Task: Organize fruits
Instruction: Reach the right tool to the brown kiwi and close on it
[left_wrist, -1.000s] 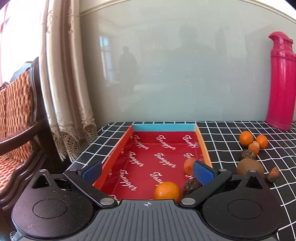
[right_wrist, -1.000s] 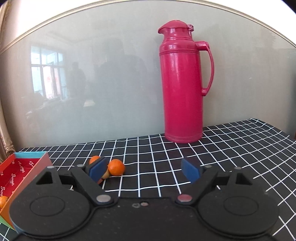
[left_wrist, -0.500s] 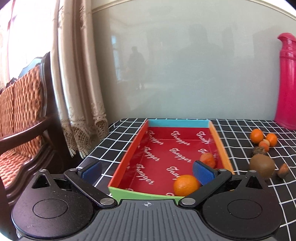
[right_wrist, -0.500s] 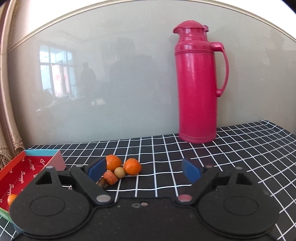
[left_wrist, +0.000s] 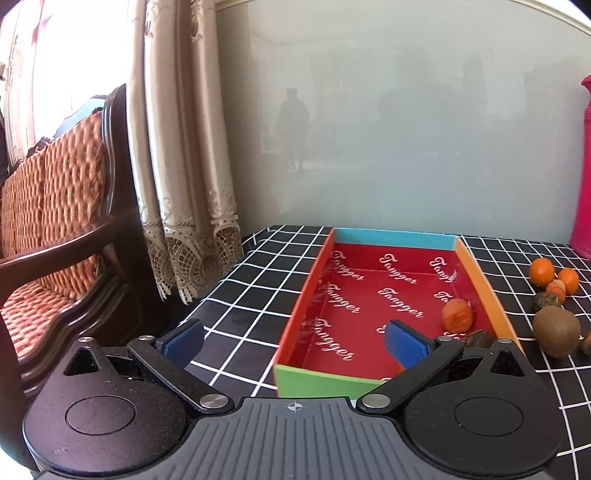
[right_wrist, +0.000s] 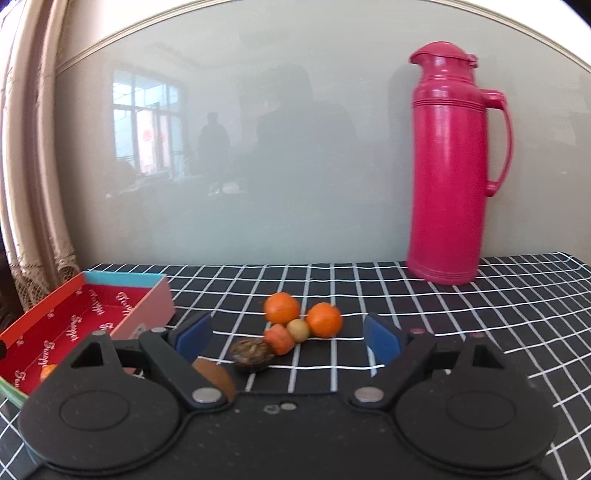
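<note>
Left hand-held gripper spread wide, empty, over the red tray at lower centre; right hand-held gripper spread too, fruit cluster mid-frame between its fingers.

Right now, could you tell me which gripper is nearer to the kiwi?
Right. The right gripper has the kiwi just below its left finger; the left gripper hovers over the box, kiwi off right.

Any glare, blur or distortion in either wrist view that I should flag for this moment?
Left wrist view: the window behind the curtain is blown out white, and fisheye bending curves the wall trim. Right wrist view: the red thermos looks slightly soft at its edges, the glossy wall panel mirrors a window and figures, and the fruit cluster stays sharp.
</note>
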